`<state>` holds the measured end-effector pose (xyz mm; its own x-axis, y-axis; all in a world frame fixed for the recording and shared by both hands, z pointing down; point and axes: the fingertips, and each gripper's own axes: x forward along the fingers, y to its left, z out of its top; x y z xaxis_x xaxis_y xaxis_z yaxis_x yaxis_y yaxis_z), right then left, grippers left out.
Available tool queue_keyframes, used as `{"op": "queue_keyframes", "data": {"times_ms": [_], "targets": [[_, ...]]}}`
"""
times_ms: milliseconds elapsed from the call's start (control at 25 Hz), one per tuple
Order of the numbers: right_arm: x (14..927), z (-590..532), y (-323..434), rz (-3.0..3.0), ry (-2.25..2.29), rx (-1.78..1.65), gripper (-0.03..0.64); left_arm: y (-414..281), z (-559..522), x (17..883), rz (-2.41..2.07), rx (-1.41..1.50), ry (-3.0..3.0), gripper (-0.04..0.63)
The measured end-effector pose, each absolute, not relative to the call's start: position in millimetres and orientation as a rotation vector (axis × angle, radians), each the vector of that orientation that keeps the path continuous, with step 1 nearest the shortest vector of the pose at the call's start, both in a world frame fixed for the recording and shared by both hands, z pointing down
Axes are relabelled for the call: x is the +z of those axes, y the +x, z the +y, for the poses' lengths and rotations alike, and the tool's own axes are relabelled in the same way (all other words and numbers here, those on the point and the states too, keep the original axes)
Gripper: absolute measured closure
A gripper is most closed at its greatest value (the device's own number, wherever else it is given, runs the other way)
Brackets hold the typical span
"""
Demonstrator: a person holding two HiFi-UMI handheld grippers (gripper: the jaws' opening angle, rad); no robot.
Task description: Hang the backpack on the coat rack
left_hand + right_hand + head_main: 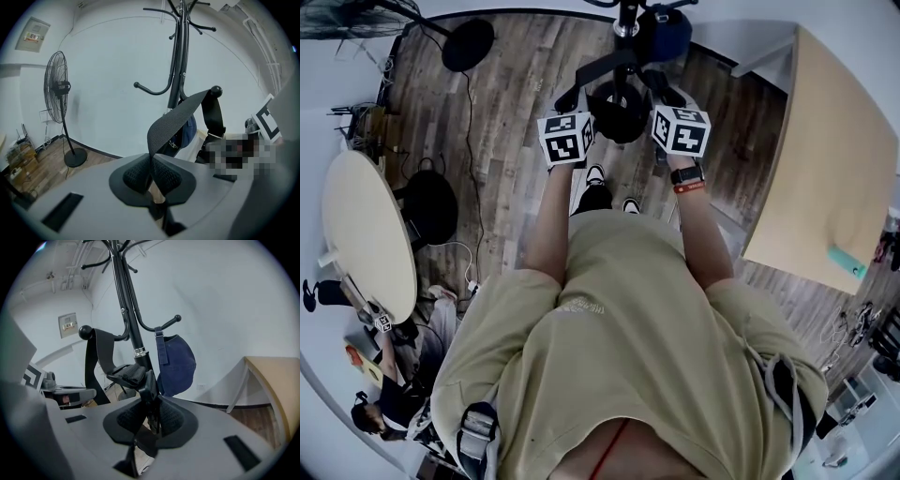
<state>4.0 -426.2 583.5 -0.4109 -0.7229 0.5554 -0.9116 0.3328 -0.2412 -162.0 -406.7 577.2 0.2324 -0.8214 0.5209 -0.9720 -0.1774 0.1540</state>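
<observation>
The black backpack [619, 114] hangs between my two grippers, close to the black coat rack pole [178, 61]. My left gripper [151, 168] is shut on a grey webbing strap [176, 119] that rises to a knobbed hook [215, 90]; a black strap [213, 115] drops from that hook. My right gripper [151, 411] is shut on a black strap buckle [147, 383]. A wide black strap [98, 357] is draped over the knobbed hook [85, 331]. In the head view the left gripper [565, 138] and right gripper [682, 129] flank the bag, which hides their jaws.
A blue cap [177, 364] hangs on another hook [177, 318] of the rack. A standing fan [58, 89] is at the left by the wall. A tan table [834, 159] lies right, a round table [366, 234] left, with a dark bag [429, 206] on the floor.
</observation>
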Motion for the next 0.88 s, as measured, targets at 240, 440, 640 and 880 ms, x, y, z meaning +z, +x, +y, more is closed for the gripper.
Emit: {"op": "queue_keyframes", "data": {"times_ms": [240, 440, 640, 880], "targets": [[598, -423, -4, -2.257, 1.412, 0.770, 0.537, -145, -405, 597, -1.572, 0.472, 2.078, 0.571], [607, -423, -25, -2.296, 1.365, 0.802, 0.534, -129, -407, 611, -1.498, 0.471, 2.093, 0.571], [610, -422, -30, -2.316, 1.357, 0.836, 0.529, -115, -404, 616, -1.448, 0.479, 2.122, 0.571], [609, -417, -30, -2.302, 1.369, 0.830, 0.522, -96, -393, 618, -1.380, 0.518, 2.180, 0.569]]}}
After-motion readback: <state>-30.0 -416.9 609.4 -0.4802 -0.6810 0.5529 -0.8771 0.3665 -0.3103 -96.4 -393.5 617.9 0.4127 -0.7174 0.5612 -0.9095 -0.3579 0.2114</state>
